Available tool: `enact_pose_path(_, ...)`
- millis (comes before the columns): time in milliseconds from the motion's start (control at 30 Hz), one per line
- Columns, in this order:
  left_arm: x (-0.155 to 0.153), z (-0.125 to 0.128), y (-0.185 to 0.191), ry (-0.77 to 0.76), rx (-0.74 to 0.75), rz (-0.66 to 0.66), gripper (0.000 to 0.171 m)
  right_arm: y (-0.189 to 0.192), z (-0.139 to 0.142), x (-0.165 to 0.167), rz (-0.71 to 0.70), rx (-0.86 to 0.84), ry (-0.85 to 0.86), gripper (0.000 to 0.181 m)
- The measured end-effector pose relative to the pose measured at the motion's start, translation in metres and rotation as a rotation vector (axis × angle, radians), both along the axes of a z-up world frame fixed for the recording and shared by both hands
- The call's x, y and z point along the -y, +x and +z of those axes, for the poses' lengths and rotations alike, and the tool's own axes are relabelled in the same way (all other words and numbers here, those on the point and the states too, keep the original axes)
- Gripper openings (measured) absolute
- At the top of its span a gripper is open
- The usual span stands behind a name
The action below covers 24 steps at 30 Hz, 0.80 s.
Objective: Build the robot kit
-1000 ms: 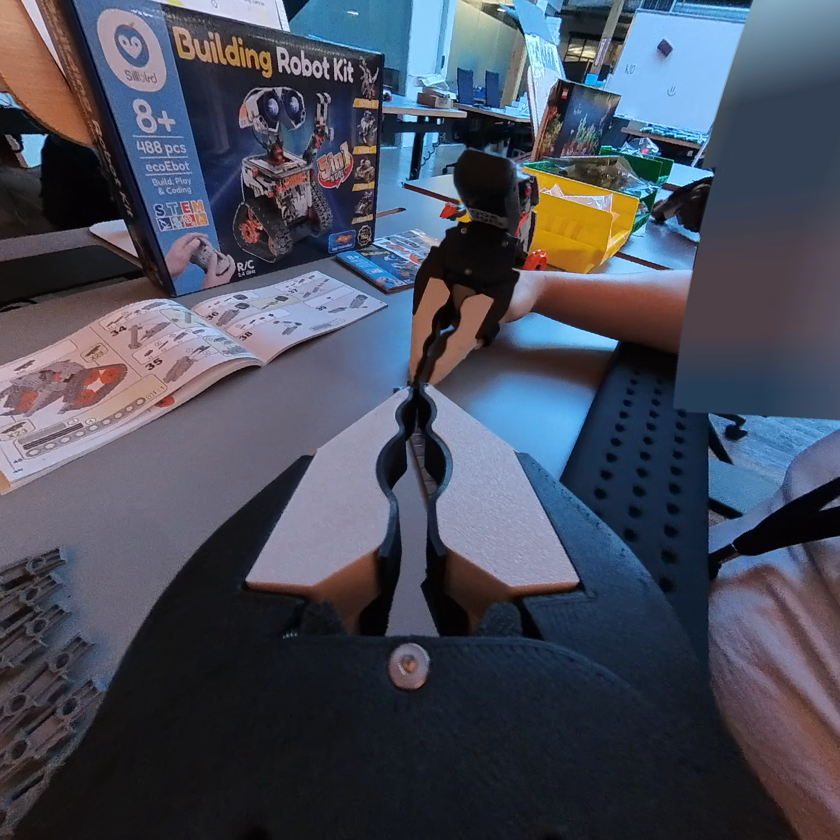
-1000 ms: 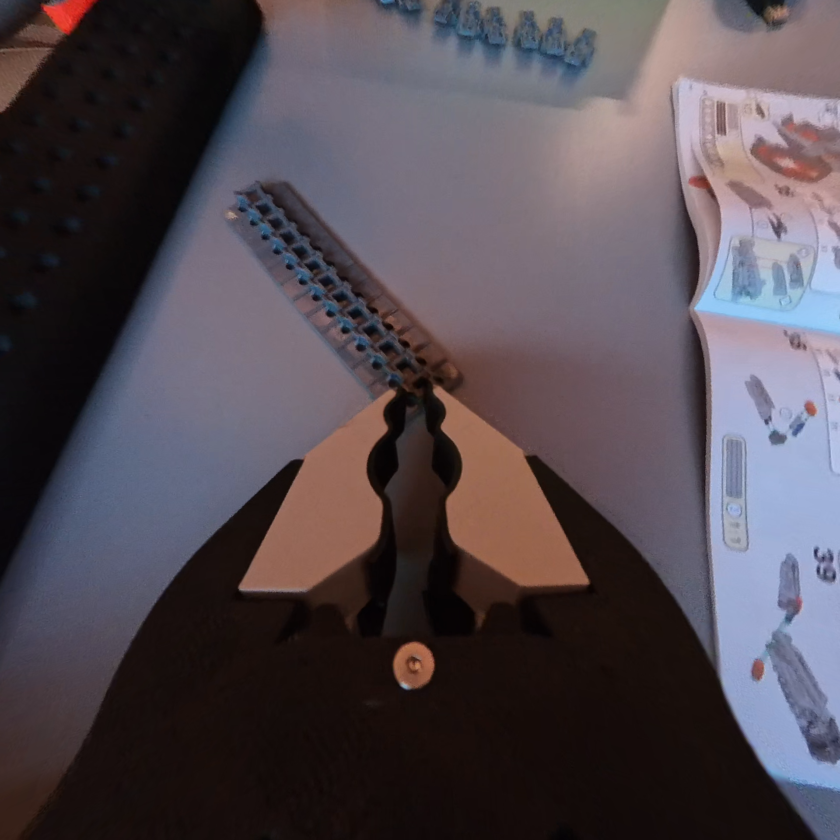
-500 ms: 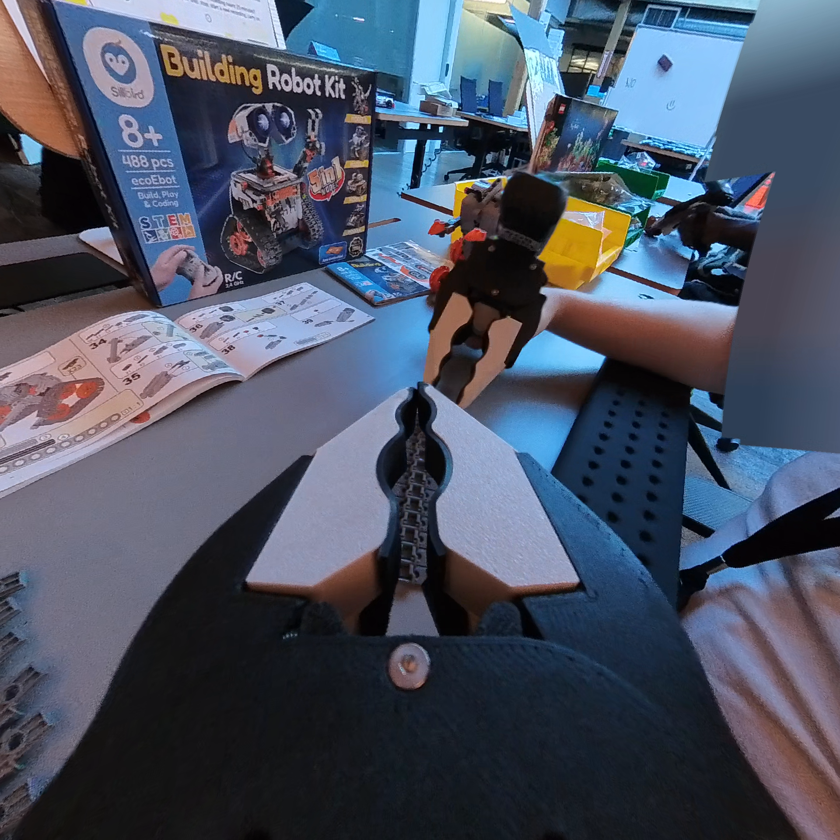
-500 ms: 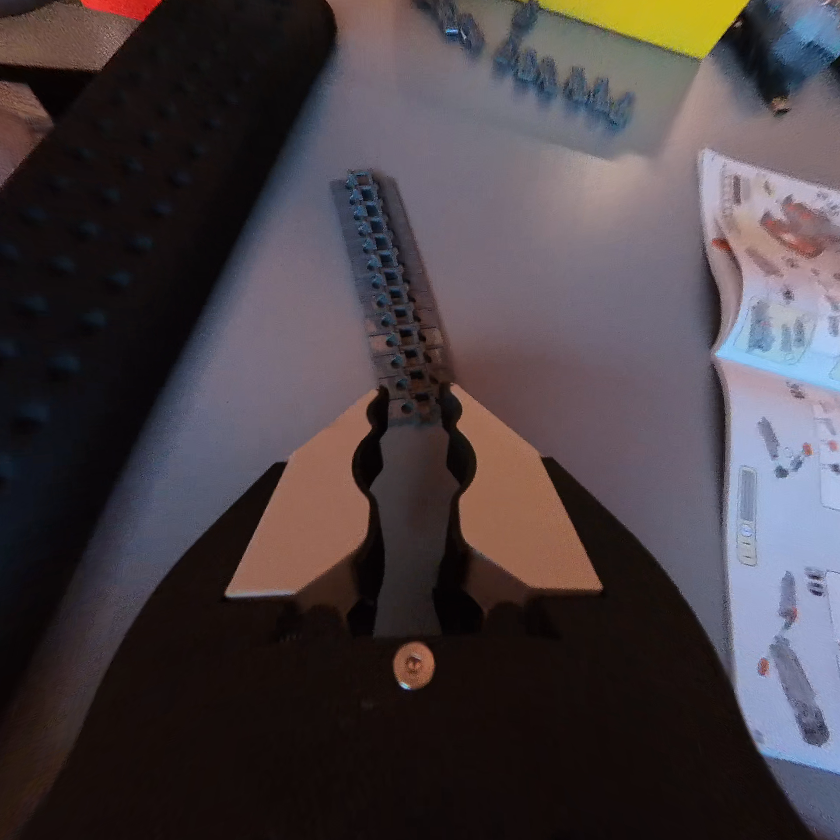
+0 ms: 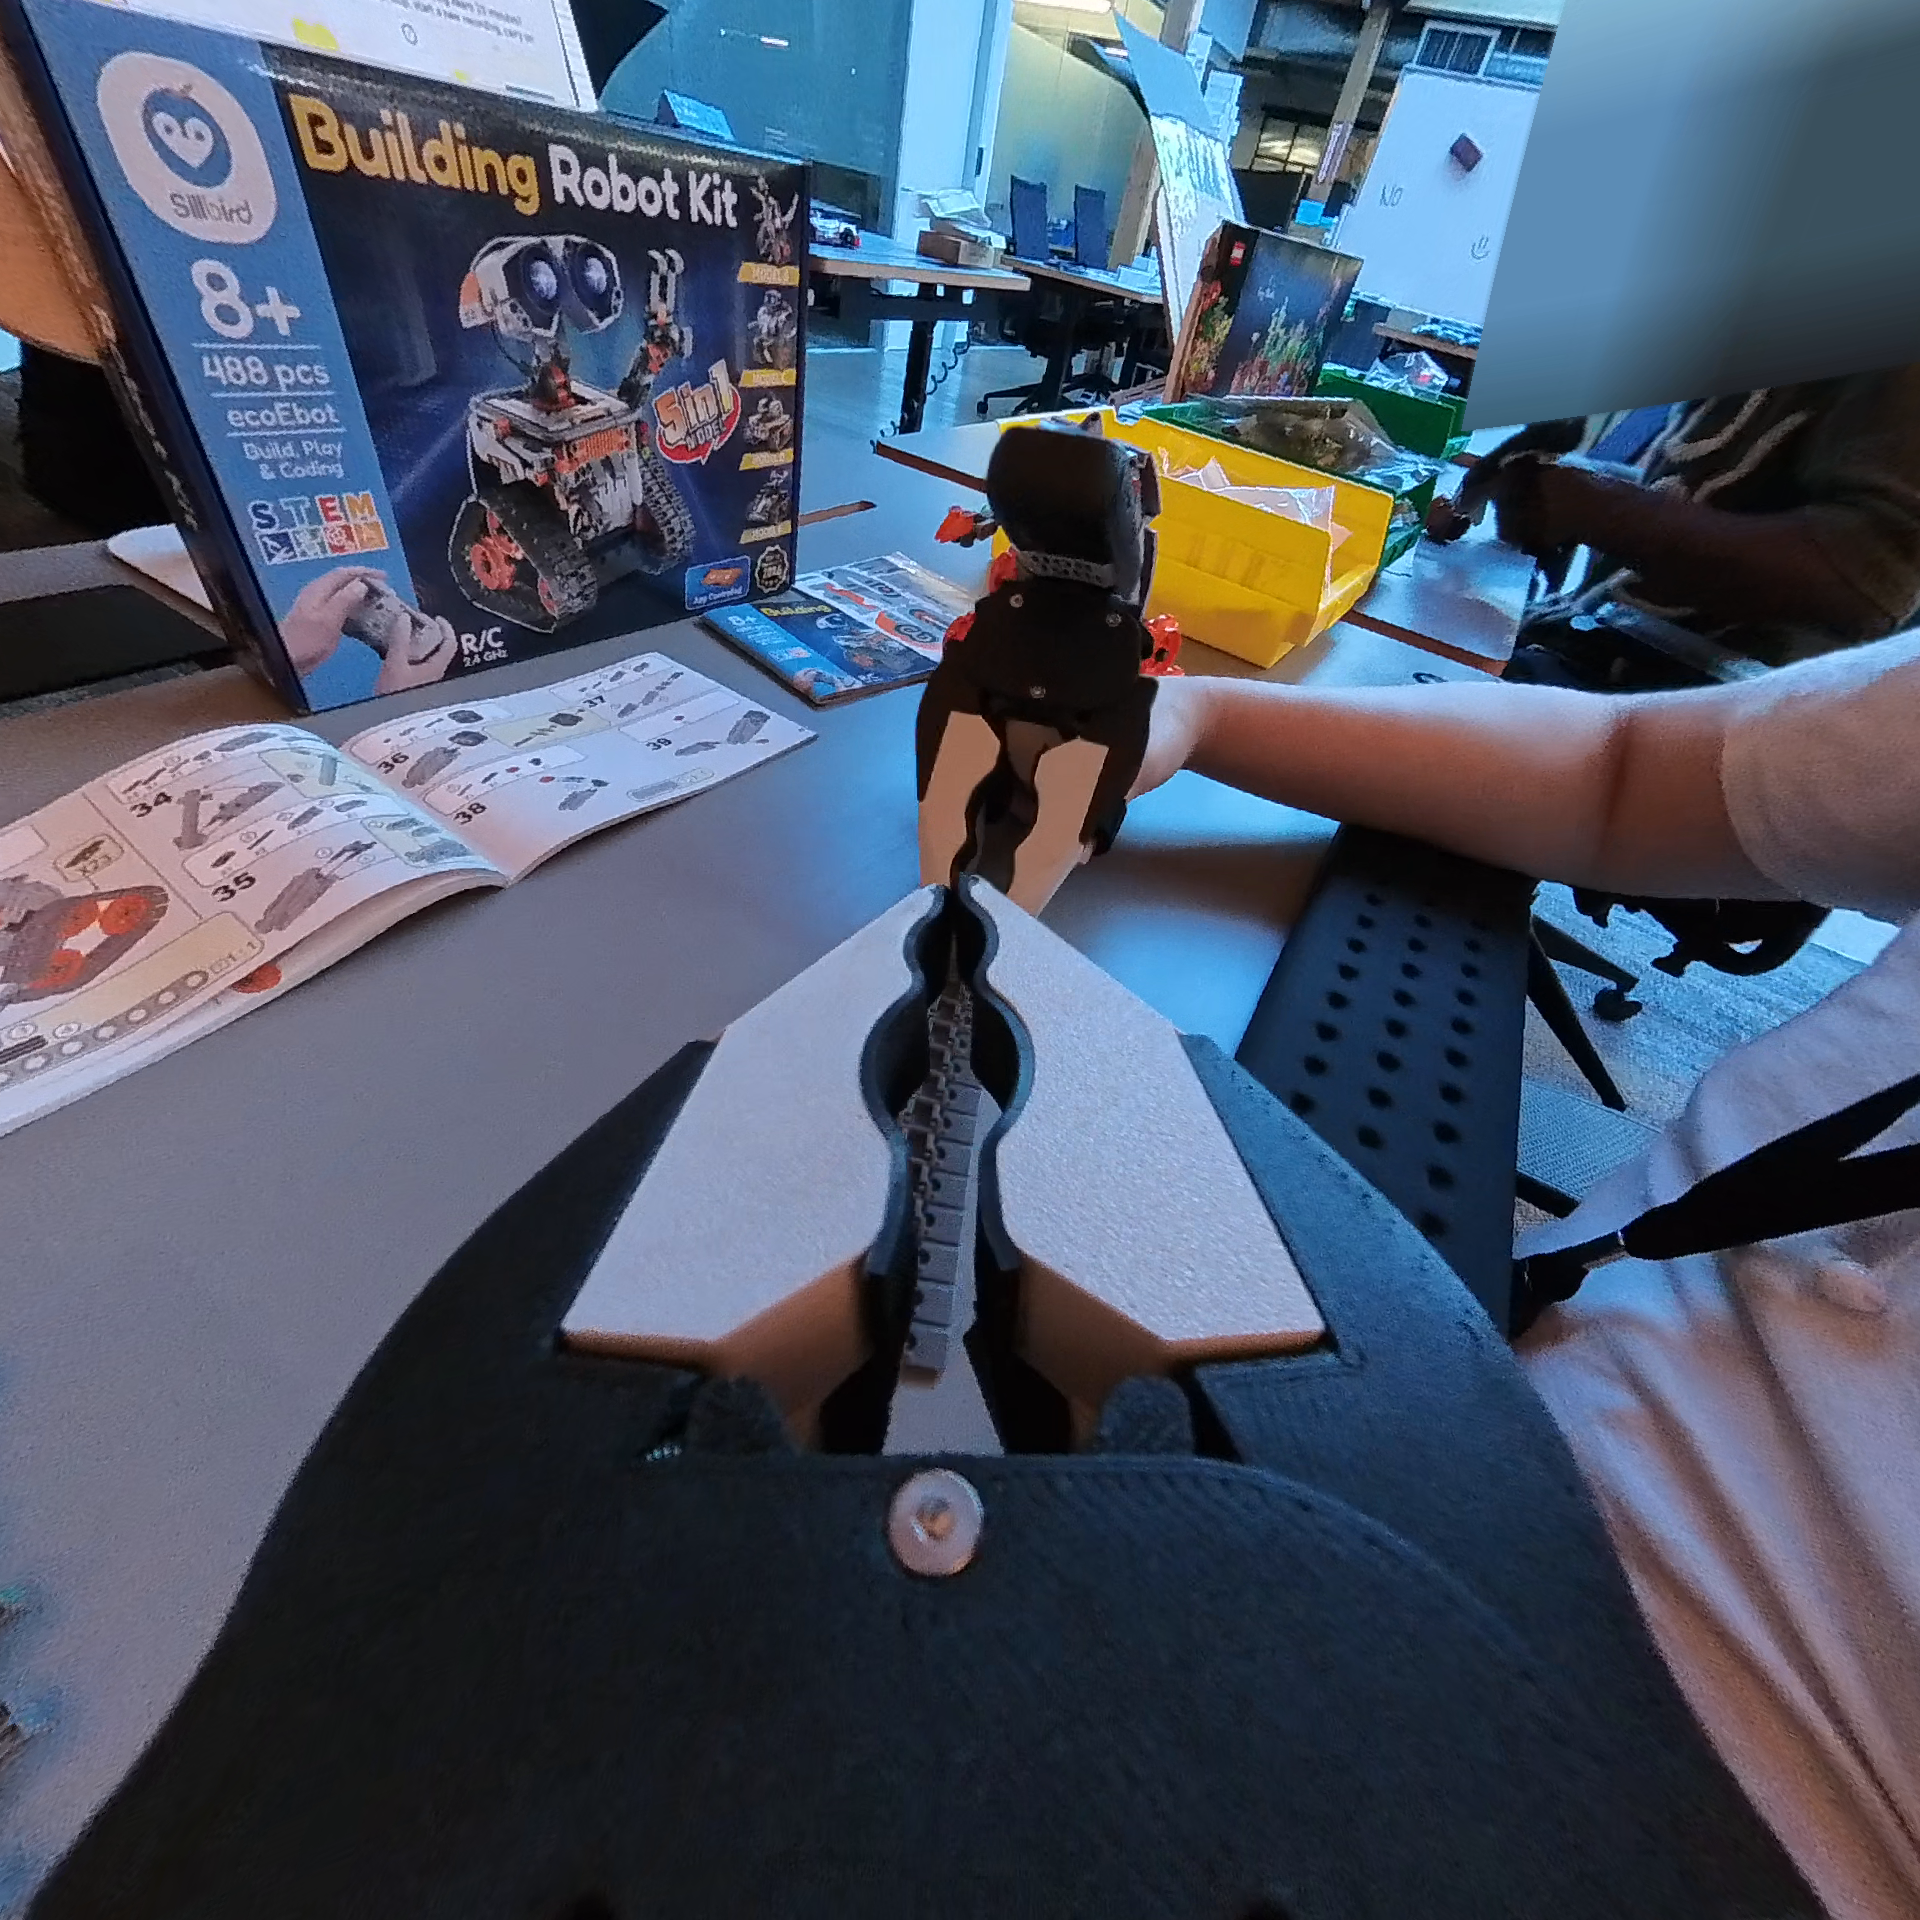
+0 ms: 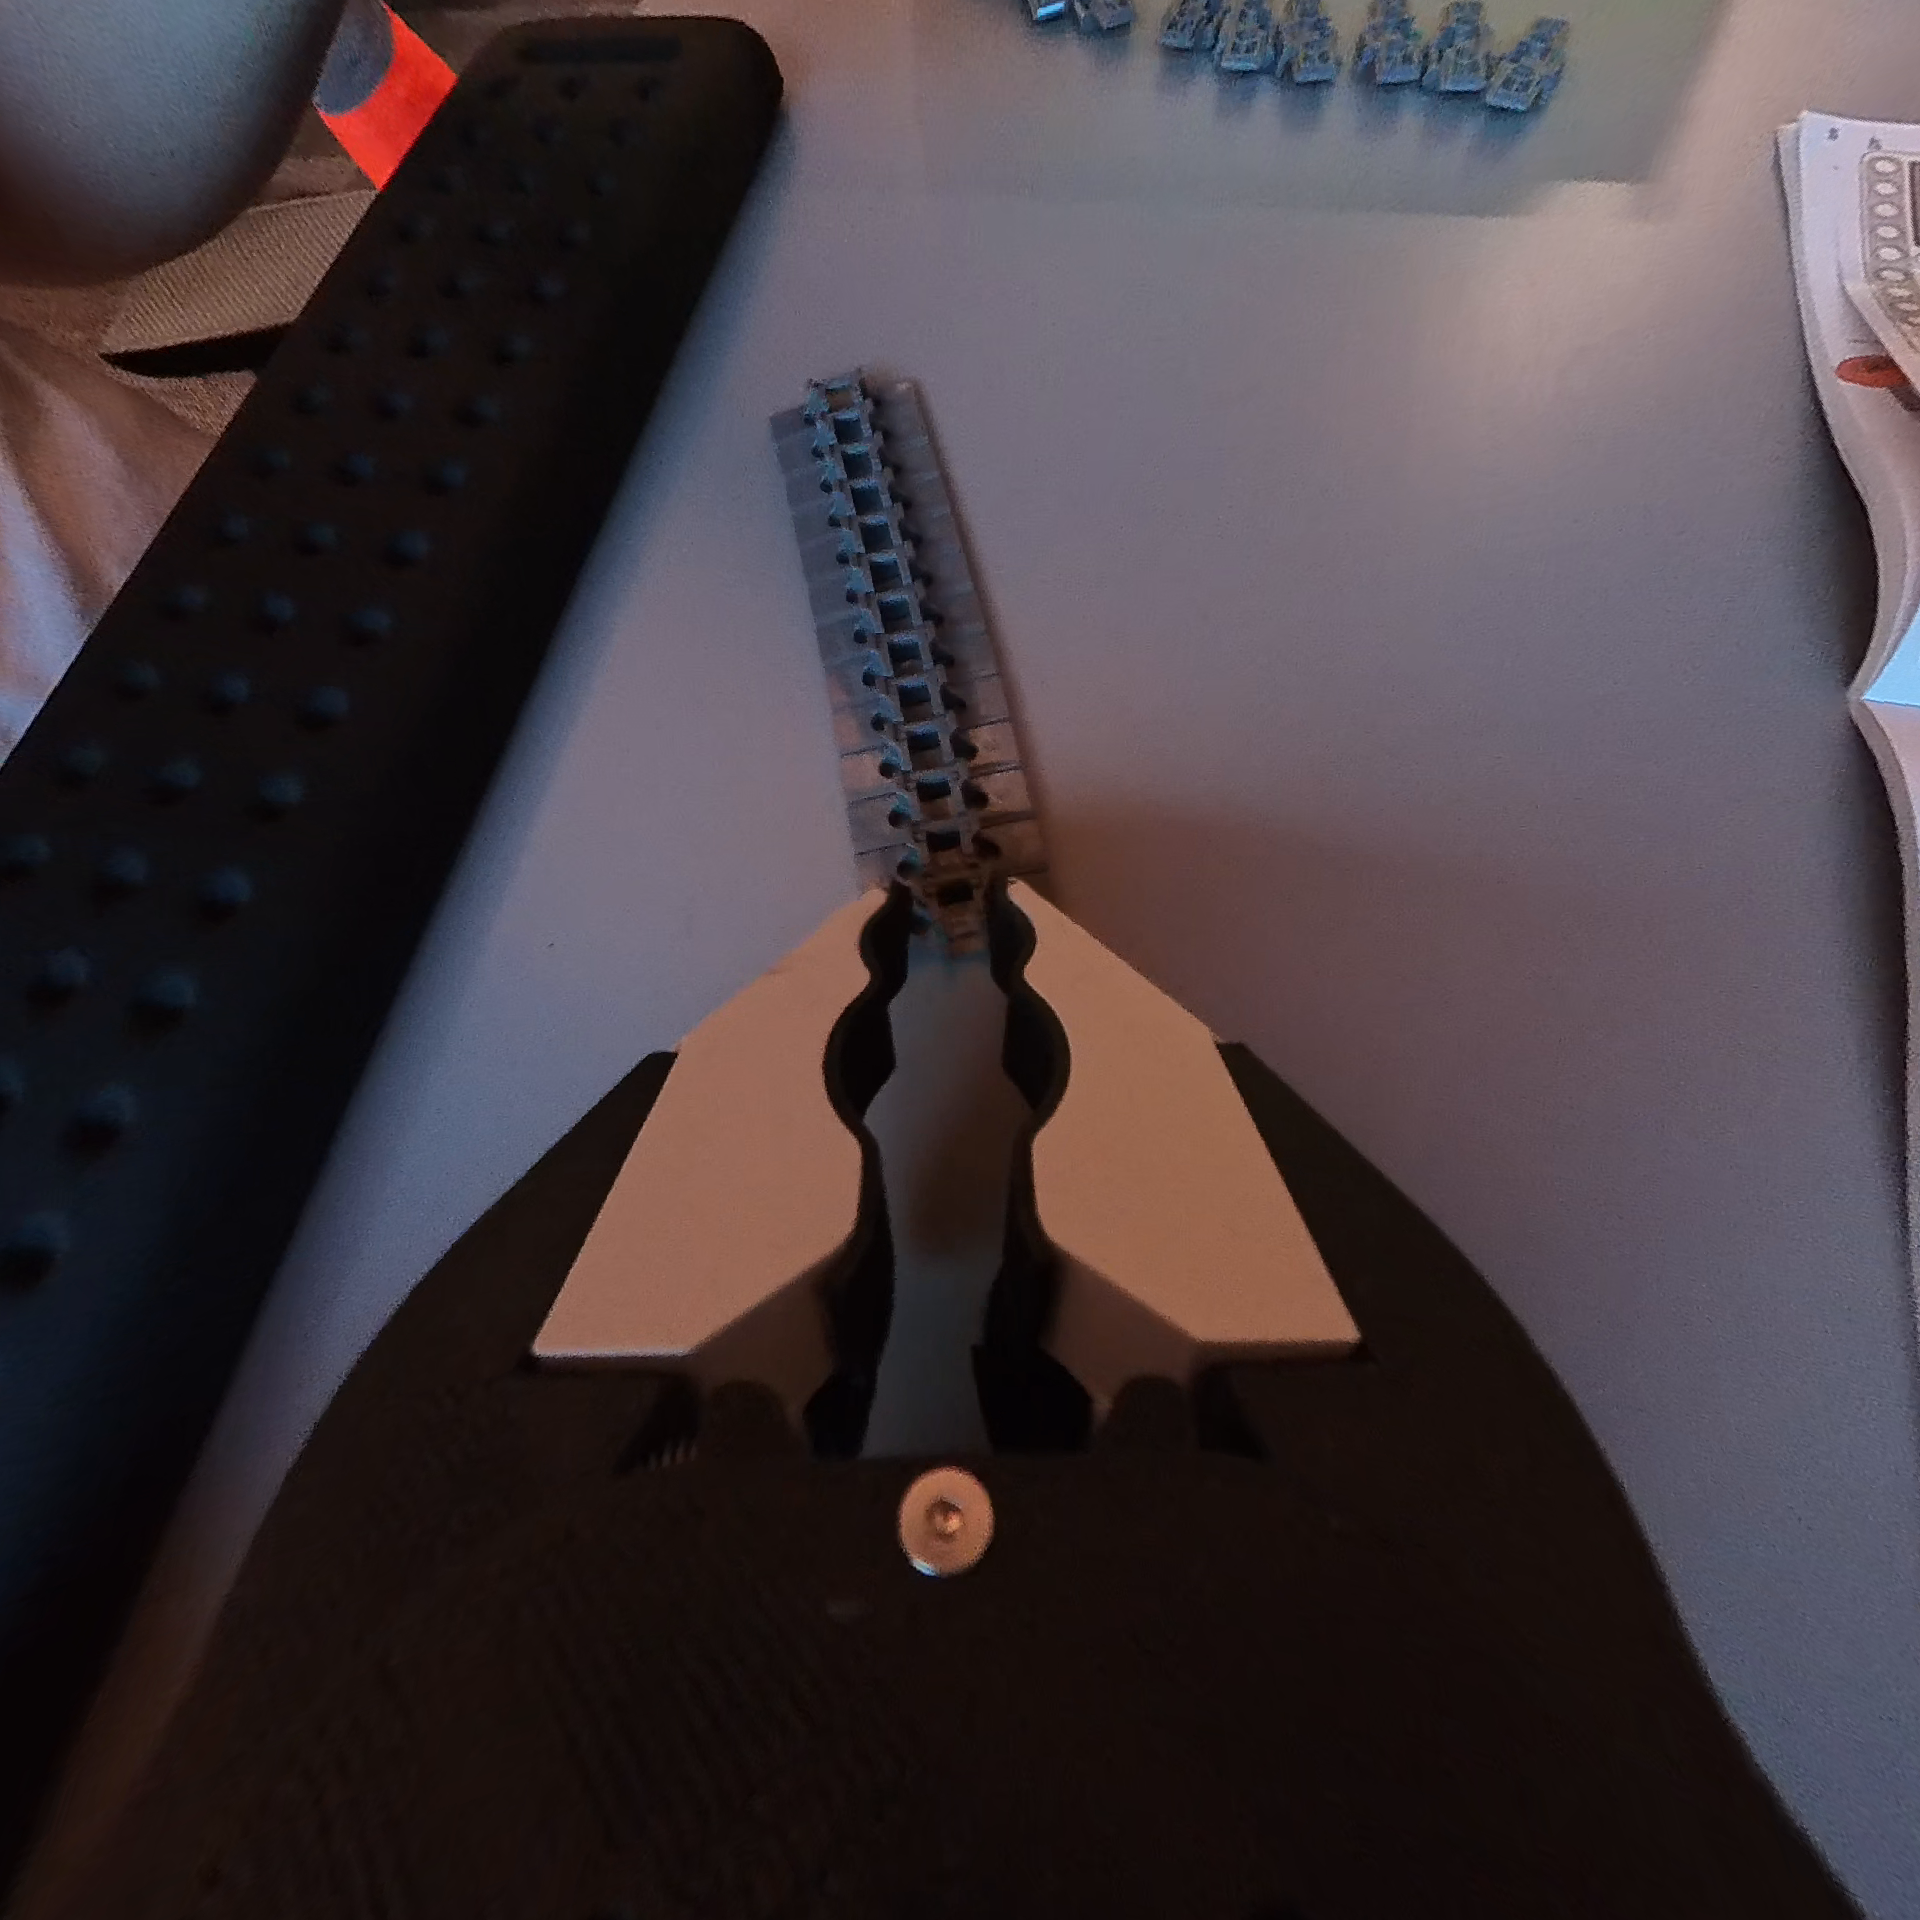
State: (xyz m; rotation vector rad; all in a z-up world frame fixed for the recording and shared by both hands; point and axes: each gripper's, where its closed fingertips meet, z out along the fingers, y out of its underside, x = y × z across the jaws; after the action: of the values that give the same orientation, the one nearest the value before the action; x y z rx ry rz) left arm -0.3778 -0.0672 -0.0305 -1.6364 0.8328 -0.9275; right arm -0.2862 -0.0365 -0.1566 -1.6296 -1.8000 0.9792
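Two claws meet over one grey tread-link strip (image 6: 902, 634) on the grey counter (image 6: 1351, 623). The right claw (image 6: 948, 914) pinches the strip's near end, jaws narrowed onto it; the strip runs away from it across bare counter. A black studded plate (image 6: 312, 582) flanks the strip on one side, with open counter on the other as far as the instruction booklet (image 6: 1870, 416). Loose grey links (image 6: 1351, 47) lie beyond the strip's far end. Only the left wrist view shows the left claw (image 5: 954, 904), clenched with the strip (image 5: 940, 1164) seen through its gap, the kit box (image 5: 436, 384) and yellow bin (image 5: 1268, 561).
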Motion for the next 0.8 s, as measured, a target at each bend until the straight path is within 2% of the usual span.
enact_pose_path(333,-0.005,0.005,0.008,0.0,0.012,-0.022,0.0,0.0,-0.002,0.0,-0.024,0.012,0.057,0.013)
enact_pose_path(533,-0.006,0.001,0.005,-0.005,0.005,-0.008,0.0,-0.002,-0.003,-0.014,-0.122,0.019,0.046,0.012)
enact_pose_path(800,-0.007,0.002,0.003,-0.013,0.007,-0.006,0.0,-0.003,-0.002,-0.01,-0.098,0.013,0.059,0.021)
